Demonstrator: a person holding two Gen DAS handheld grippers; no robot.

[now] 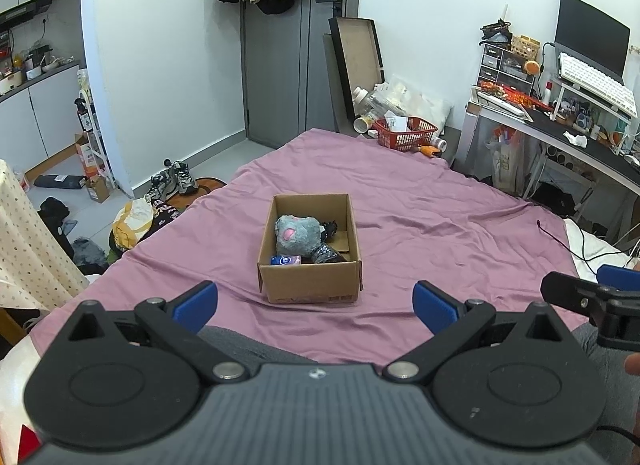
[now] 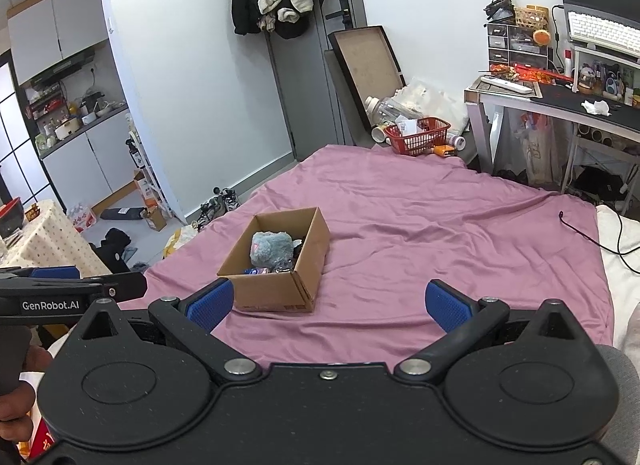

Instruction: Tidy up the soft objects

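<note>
An open cardboard box [image 1: 312, 283] stands on the purple bedsheet [image 1: 420, 233]. Inside lie a grey plush toy with a pink patch [image 1: 296, 235], a blue and pink tissue pack [image 1: 285, 261] and a dark shiny item [image 1: 326, 254]. The box [image 2: 276, 289] and plush [image 2: 271, 247] also show in the right wrist view. My left gripper [image 1: 316, 307] is open and empty, held back from the box's near side. My right gripper [image 2: 328, 307] is open and empty, to the right of the box and behind it.
A red basket [image 1: 406, 133] and bottles sit at the bed's far end. A cluttered desk [image 1: 560, 125] stands on the right. Shoes [image 1: 176, 181] and bags lie on the floor left of the bed. A black cable [image 2: 580, 233] crosses the sheet at the right.
</note>
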